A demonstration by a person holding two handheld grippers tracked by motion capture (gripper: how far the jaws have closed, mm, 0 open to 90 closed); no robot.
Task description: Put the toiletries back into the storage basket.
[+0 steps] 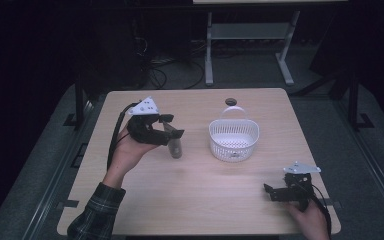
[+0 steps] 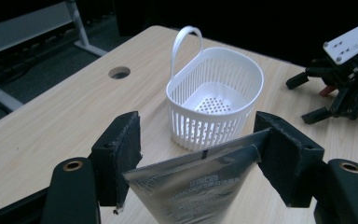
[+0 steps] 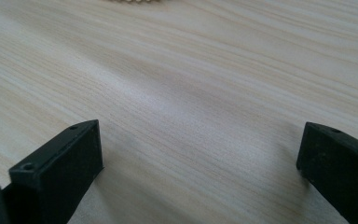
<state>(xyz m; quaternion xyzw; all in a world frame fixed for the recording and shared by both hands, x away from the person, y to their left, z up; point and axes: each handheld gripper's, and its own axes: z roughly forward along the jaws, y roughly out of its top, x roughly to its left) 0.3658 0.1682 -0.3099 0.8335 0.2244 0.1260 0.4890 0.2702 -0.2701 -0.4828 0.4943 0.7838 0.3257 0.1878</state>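
A silver-grey squeeze tube point(image 1: 176, 148) hangs crimped end up from my left gripper point(image 1: 174, 126), just above the table's left-middle. In the left gripper view the tube's flat end point(image 2: 191, 186) spans the gap and both pads point(image 2: 121, 154) press on its edges, so my left gripper point(image 2: 198, 140) is shut on it. A white slatted basket point(image 1: 232, 147) with a loop handle stands to the right of the tube, empty point(image 2: 200, 126). Low over the table's front right corner, my right gripper point(image 1: 270, 191) has wide-open jaws with bare wood between them point(image 3: 200, 140).
The light wooden table point(image 1: 190, 195) has a round cable hole point(image 1: 230, 102) behind the basket. A white desk frame point(image 1: 250, 35) and cables stand on the dark floor beyond the far edge. From the left gripper view the right gripper point(image 2: 303, 99) shows beyond the basket.
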